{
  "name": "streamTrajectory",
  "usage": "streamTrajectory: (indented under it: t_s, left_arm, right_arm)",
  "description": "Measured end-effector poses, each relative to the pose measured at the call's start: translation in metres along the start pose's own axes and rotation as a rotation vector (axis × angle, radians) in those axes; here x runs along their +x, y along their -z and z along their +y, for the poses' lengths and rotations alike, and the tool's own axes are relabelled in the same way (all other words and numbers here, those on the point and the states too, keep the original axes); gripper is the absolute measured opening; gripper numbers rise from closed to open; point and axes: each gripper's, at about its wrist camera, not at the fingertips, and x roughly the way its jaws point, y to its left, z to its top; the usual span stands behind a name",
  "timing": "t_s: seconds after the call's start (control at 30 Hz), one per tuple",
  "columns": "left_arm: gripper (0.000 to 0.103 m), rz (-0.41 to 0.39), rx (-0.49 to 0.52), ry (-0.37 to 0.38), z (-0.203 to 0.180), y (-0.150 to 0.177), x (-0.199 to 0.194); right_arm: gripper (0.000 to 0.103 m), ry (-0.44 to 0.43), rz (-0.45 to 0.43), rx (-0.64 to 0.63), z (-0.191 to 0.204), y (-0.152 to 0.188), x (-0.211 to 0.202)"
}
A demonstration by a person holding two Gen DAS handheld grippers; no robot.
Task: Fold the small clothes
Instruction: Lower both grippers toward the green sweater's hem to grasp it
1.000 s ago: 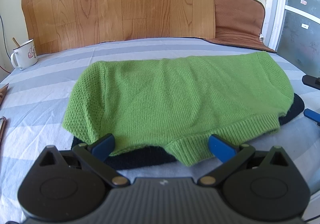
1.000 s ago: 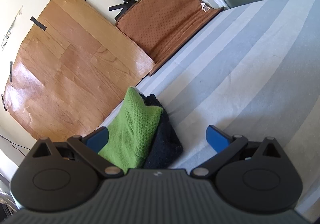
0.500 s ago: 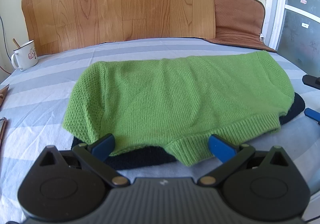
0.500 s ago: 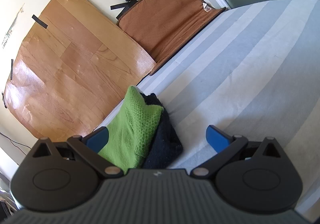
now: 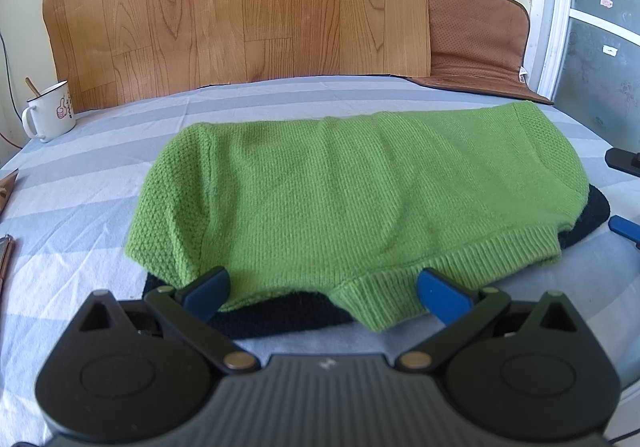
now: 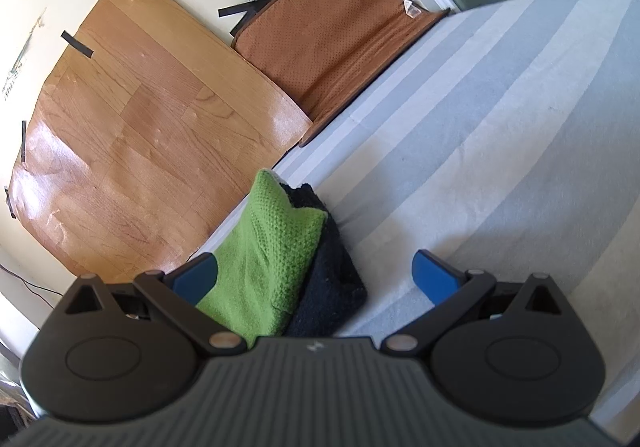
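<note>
The left gripper (image 5: 322,289) has its fingers (image 5: 208,287) spread wide, holding nothing, at the near hem of the green sweater (image 5: 352,191). The sweater lies flat on a dark garment (image 5: 280,317) on the striped counter (image 5: 80,199). The right gripper (image 6: 316,275) is also wide, empty, at the sweater's end (image 6: 264,259). A mug (image 5: 50,111) stands far left.

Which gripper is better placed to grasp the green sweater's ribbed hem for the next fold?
Left. The open left gripper brackets the green sweater at its hem; the right gripper sits at its end.
</note>
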Motion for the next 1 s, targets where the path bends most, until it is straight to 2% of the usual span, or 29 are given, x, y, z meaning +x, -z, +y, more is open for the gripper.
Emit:
streamTrajectory:
  t_s: [0.17, 0.4, 0.6, 0.8, 1.0]
  left_arm:
    - [0.103, -0.001, -0.017, 0.03, 0.006, -0.006, -0.003]
    - [0.103, -0.054, -0.06, 0.148, 0.022, -0.023, -0.013]
    - [0.103, 0.003, -0.157, 0.251, 0.037, -0.036, 0.005]
    - [0.103, 0.037, -0.184, 0.26, 0.041, -0.033, 0.02]
    - [0.103, 0.029, -0.177, 0.256, 0.041, -0.027, 0.019]
  right_arm:
    - [0.103, 0.002, 0.049, 0.02, 0.002, -0.002, -0.002]
    - [0.103, 0.004, 0.112, -0.031, 0.014, 0.001, 0.003]
    - [0.103, 0.009, 0.13, -0.081, 0.024, 0.005, 0.009]
    - [0.103, 0.011, 0.133, -0.098, 0.029, 0.005, 0.014]
    - [0.103, 0.016, 0.13, -0.104, 0.031, 0.006, 0.017]
